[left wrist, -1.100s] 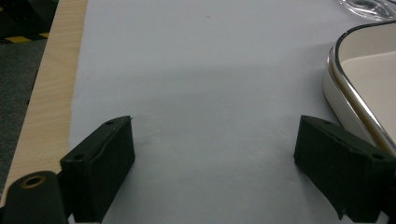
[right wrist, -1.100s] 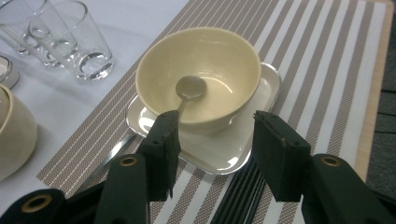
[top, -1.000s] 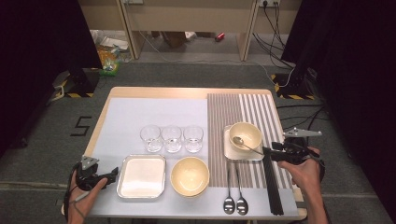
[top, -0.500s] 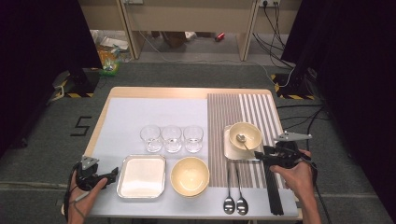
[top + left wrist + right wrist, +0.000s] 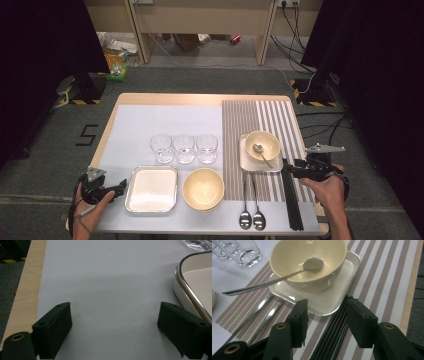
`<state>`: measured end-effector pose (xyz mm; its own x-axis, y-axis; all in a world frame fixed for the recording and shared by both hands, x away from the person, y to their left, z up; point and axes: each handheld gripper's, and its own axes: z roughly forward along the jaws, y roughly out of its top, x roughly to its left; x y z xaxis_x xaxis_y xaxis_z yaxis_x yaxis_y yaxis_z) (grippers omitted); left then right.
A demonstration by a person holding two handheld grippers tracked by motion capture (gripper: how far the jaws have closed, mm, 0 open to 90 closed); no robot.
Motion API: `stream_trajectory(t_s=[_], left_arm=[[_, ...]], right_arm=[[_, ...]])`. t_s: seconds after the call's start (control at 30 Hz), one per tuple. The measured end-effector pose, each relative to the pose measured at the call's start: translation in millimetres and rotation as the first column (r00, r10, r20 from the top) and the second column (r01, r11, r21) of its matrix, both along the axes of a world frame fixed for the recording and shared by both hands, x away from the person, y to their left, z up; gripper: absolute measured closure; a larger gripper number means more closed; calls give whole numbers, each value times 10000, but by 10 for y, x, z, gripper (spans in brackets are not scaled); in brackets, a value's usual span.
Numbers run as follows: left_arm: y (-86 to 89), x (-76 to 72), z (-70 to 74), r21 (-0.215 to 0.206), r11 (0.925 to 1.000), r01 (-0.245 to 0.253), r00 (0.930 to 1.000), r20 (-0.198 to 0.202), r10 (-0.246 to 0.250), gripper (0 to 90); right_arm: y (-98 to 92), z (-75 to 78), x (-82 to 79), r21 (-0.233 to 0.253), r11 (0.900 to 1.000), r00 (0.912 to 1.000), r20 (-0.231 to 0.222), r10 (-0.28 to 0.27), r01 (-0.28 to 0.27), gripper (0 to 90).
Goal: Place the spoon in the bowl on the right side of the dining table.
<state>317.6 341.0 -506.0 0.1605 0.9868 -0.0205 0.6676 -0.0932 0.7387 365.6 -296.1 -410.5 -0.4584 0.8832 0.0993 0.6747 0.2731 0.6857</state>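
- High view: the right gripper (image 5: 292, 167) sits at the near right of the counter (image 5: 165, 117), over the striped mat (image 5: 280, 115), held in the person's right hand (image 5: 327, 190). Its fingers stand apart and hold nothing, pointing left toward the small tray (image 5: 250, 164).
- High view: a cream bowl (image 5: 262, 145) stands on that tray, with a spoon (image 5: 261, 153) resting inside it, handle leaning over the near rim.
- High view: black chopsticks (image 5: 291, 200) lie on the mat just near of the right gripper; two more spoons (image 5: 251, 217) lie side by side left of them.
- High view: the left gripper (image 5: 120, 187) rests at the near left edge, just left of an empty steel-rimmed tray (image 5: 151, 188). A second, larger bowl (image 5: 203, 188) stands right of that tray, and three glasses (image 5: 184, 148) form a row beyond them.
- Left gripper view: the left fingers (image 5: 53, 331) are spread wide over the bare pale mat (image 5: 110, 290), gripping nothing; the tray's rim (image 5: 190, 293) shows at right.
- Right gripper view: the right fingers (image 5: 299, 320) are parted, empty, poised just near of the small tray's (image 5: 329, 302) corner. The chopsticks (image 5: 332, 337) run between them. The bowl (image 5: 312, 265) holds the spoon (image 5: 287, 275), its handle jutting out to the left.
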Motion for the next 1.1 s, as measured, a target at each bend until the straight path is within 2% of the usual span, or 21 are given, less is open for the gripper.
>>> stream_trajectory(t_s=[0.13,0.2,0.37,0.77,1.1], left_arm=[[0,0,0,0,10000,3,10000,4,-3,111],[1,0,0,-1,10000,2,10000,0,-2,111],[0,0,-2,-6,10000,-13,10000,23,13,111],[0,0,-3,-8,10000,-22,10000,46,22,111],[0,1,-3,-10,10000,-9,10000,33,9,111]], right_arm=[[-42,-1,-24,-5,10000,10000,9,-49,49,519],[-69,7,-47,68,9996,9996,33,-272,271,500],[-108,-15,-88,78,9990,9991,25,-430,430,452],[-167,-106,-164,31,9987,9986,-159,-498,499,404],[-195,-122,-243,-315,9986,9988,-216,-440,433,408]])
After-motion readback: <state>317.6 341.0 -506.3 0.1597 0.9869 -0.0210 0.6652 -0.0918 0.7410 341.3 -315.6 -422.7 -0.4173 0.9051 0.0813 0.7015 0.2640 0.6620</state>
